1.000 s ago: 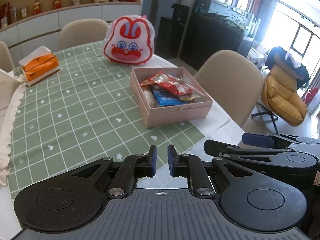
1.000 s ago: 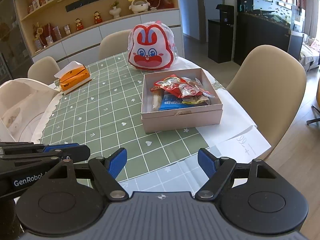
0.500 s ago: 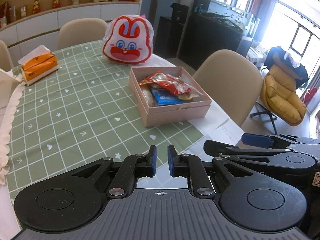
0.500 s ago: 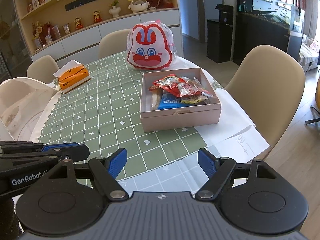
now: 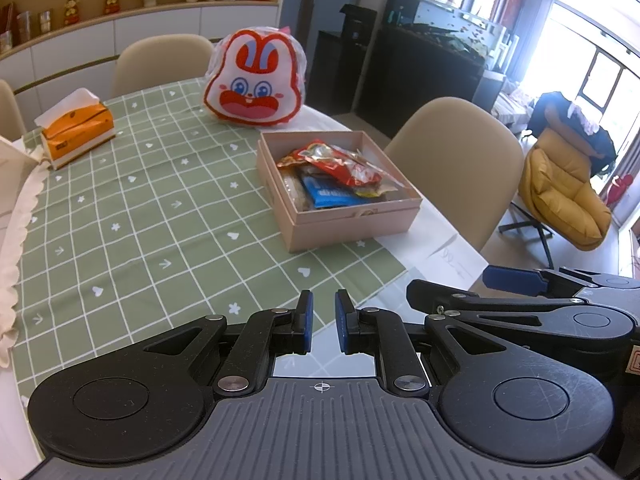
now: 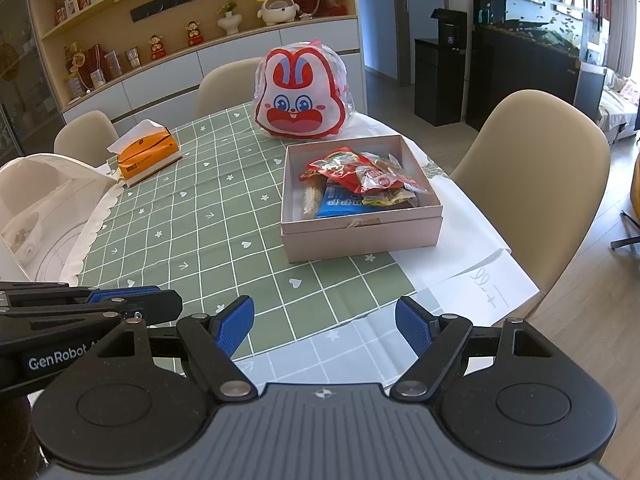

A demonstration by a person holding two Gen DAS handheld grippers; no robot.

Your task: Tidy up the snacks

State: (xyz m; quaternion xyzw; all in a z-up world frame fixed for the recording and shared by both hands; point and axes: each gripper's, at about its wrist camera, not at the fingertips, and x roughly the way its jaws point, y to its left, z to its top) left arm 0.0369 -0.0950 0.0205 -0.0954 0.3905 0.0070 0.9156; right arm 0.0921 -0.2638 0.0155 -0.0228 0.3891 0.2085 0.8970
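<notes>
- The tabletop (image 6: pixel 168 216) carries a green checked cloth; both grippers hang above its near edge, well apart from everything on it.
- A rabbit-face bag (image 6: pixel 302 94) stands upright at the far side, just behind the box.
- The pink box (image 6: pixel 360 232) sits open on the right part of the cloth, ahead of both tools, its near wall facing them. It lies ahead and slightly right of the right gripper (image 6: pixel 325 326), and further to the right of the left gripper (image 5: pixel 322 328), so the right one looks nearer.
- An orange tissue pack (image 6: pixel 146 152) lies far left, well apart from the box.
- The snacks (image 6: pixel 360 178) lie piled inside the box: a red packet on top running left to right, a blue one beneath.
- Right jaws are spread wide and empty; left jaws are nearly closed with a narrow gap, gripping nothing.
- All visible snacks seem boxed already, so the task looks near done.
</notes>
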